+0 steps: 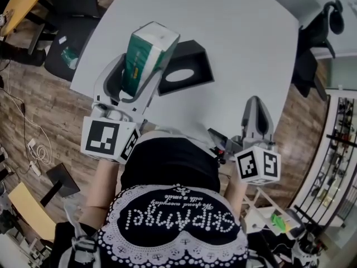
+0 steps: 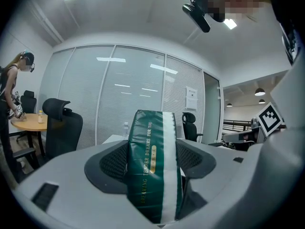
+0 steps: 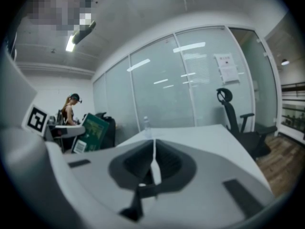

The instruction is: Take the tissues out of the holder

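My left gripper [image 1: 135,71] is shut on a green and white pack of tissues [image 1: 146,56], held up above the white table [image 1: 234,49]. In the left gripper view the tissue pack [image 2: 155,166] stands upright between the two jaw pads. The black tissue holder [image 1: 184,68], with an oval slot in its top, lies on the table just right of the pack. My right gripper [image 1: 255,115] hovers near the table's front edge, jaws shut with nothing between them [image 3: 153,163]. The tissue pack [image 3: 90,132] also shows at the left in the right gripper view.
Black office chairs stand around the table: one [image 1: 72,43] at the left, another [image 1: 315,43] at the right. A wooden table [image 1: 19,4] sits at far left. A person [image 2: 12,99] stands at a round table in the distance. A water bottle [image 3: 147,125] stands on the white table.
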### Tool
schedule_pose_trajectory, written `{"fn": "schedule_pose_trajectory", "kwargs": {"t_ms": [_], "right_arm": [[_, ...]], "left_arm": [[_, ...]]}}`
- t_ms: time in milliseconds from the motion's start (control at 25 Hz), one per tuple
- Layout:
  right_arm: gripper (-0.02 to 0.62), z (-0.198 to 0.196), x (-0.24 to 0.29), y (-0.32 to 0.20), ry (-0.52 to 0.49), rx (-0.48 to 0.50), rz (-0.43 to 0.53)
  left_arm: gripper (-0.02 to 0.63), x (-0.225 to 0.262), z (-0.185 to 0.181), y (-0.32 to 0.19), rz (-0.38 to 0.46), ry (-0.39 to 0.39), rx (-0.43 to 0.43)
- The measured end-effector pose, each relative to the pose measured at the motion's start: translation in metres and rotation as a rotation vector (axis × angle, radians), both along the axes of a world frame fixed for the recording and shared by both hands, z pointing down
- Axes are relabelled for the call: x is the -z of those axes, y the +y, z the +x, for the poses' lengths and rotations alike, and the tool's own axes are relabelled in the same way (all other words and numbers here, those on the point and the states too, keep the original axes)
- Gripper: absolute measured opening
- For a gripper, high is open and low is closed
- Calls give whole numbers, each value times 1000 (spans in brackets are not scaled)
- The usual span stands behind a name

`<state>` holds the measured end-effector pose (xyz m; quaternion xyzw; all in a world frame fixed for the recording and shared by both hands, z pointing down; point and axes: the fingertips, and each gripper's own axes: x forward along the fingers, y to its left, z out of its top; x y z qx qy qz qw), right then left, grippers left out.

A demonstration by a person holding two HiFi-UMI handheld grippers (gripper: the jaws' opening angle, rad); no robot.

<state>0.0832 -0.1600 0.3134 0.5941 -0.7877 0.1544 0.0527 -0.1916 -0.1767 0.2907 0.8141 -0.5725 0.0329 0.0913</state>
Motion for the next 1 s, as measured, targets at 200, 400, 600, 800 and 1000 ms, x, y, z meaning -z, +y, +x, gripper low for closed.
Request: {"fn": "schedule_pose_trajectory", "kwargs": {"t_ms": [200, 400, 600, 800, 1000], "right_arm": [[35, 3, 8, 3, 15, 3, 12], [35, 4, 18, 6, 49, 20, 33], [35, 1, 22, 9, 74, 49, 48], [35, -8, 20, 11, 71, 76, 37], [35, -8, 19, 16, 77, 84, 23]], "left_arm": [[339, 4, -1, 7, 8, 8, 14], [339, 10, 5, 13, 21, 12, 15], [339, 9, 7, 22, 18, 6, 26], [339, -1, 0, 32, -2, 1, 44], [339, -7, -2, 40, -19, 0, 54]]}}
